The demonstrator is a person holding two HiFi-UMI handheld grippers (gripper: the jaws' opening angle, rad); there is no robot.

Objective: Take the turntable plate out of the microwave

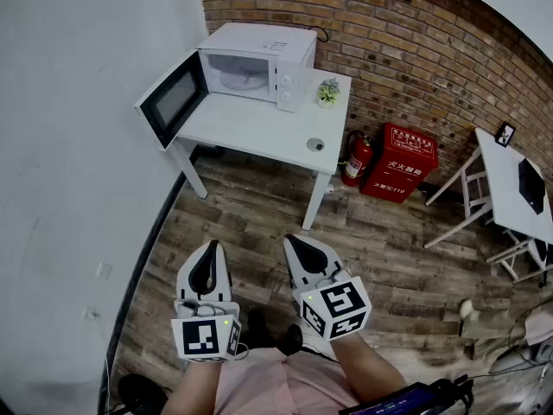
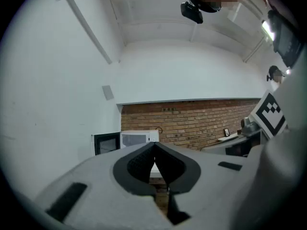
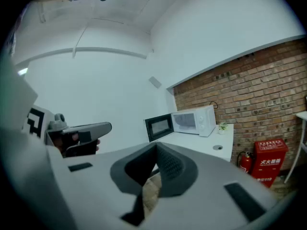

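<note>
A red fire-extinguisher box (image 1: 399,173) against the brick wall (image 1: 415,50) carries white Chinese characters, the first of them 火, with the number 119 below. Print on the microwave (image 1: 259,63) control panel is too small to read.

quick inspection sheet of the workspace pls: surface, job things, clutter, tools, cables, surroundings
surface: white table in the corner by the walls
job's things: microwave on the table, door open; turntable plate inside
clutter: potted plant, small round object
grippers: left tool and right tool shut, empty, short of the table
cables: cable behind the microwave
surroundings: brick wall, fire extinguisher, red box, wooden floor
</note>
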